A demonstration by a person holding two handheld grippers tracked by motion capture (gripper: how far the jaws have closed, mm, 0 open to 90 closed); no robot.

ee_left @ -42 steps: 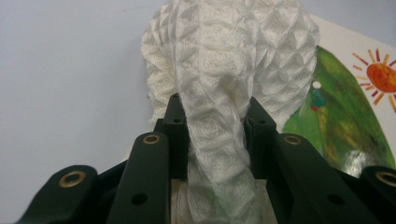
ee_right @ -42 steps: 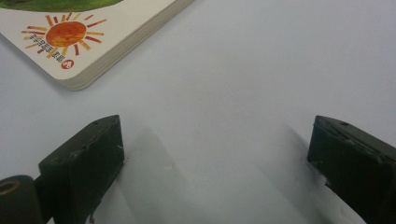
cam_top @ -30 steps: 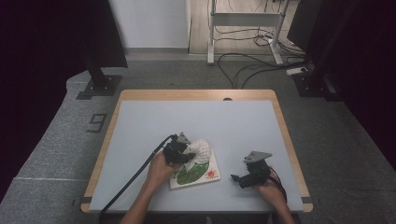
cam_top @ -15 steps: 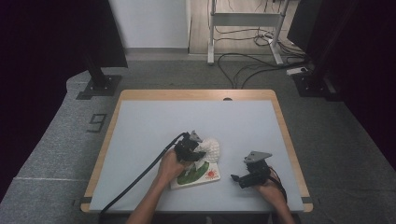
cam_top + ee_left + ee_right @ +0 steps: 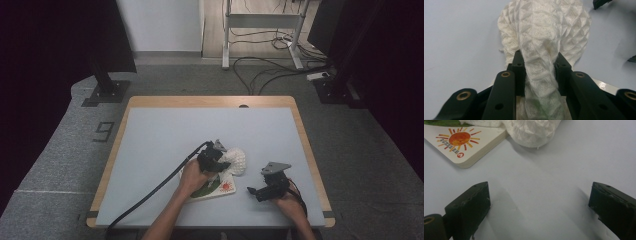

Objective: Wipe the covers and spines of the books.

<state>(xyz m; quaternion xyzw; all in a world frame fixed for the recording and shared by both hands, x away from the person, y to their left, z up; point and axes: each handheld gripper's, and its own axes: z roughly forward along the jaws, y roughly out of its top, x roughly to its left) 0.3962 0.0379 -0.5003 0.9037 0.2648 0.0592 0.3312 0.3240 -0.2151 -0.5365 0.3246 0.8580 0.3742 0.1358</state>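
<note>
Left gripper (image 5: 223, 161), clamping the white cloth (image 5: 236, 161), has shifted right.

White quilted cloth (image 5: 544, 37), bunched, partly on book (image 5: 461, 142)

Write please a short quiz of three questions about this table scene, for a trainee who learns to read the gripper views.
1. True or false: the left gripper is shut on the white quilted cloth.
2. The right gripper is: A) shut on the cloth, B) open over bare table, C) shut on the book.
3. What picture is printed on the corner of the white board book in the right gripper view?

Key:
1. True: a fold of the cloth is pinched between the two black jaws.
2. B: its jaws stand wide apart above the pale grey table, with nothing between them.
3. An orange sun with rays.
</note>
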